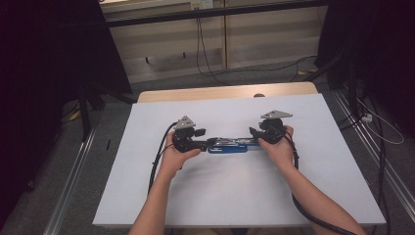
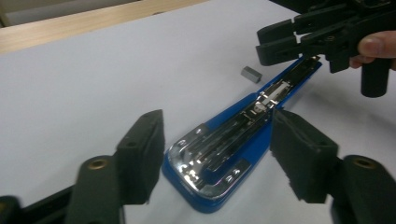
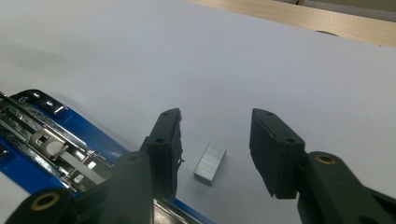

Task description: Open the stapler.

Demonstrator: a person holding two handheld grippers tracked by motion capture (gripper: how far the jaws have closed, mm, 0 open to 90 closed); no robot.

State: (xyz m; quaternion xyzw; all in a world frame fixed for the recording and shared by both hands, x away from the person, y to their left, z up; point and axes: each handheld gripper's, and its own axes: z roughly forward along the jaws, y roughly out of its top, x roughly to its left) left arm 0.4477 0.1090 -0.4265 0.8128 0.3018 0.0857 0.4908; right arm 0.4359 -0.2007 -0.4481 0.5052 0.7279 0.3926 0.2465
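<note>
The stapler (image 2: 233, 140) lies opened flat for loading; both grippers' jaws stand released, the right gripper (image 3: 215, 154) straddling the staple block (image 3: 210, 163) at the stapler's 12 o'clock, the left gripper (image 2: 217, 154) straddling its rear.

White table top (image 1: 235, 191): bare from 3 through 6 to 9 o'clock of the stapler (image 1: 227, 145); passage unobstructed there. Stapler: blue, opened flat, lying across mid-table between both grippers; blocks the central lane. Left gripper (image 1: 205, 143) at its 9 o'clock end, right gripper (image 1: 253, 135) at its 3 o'clock end. Staple block (image 3: 210, 163): small, grey, on the white surface between the right gripper's parted jaws, just beside the stapler. Far strip toward 12 o'clock: bare.
</note>
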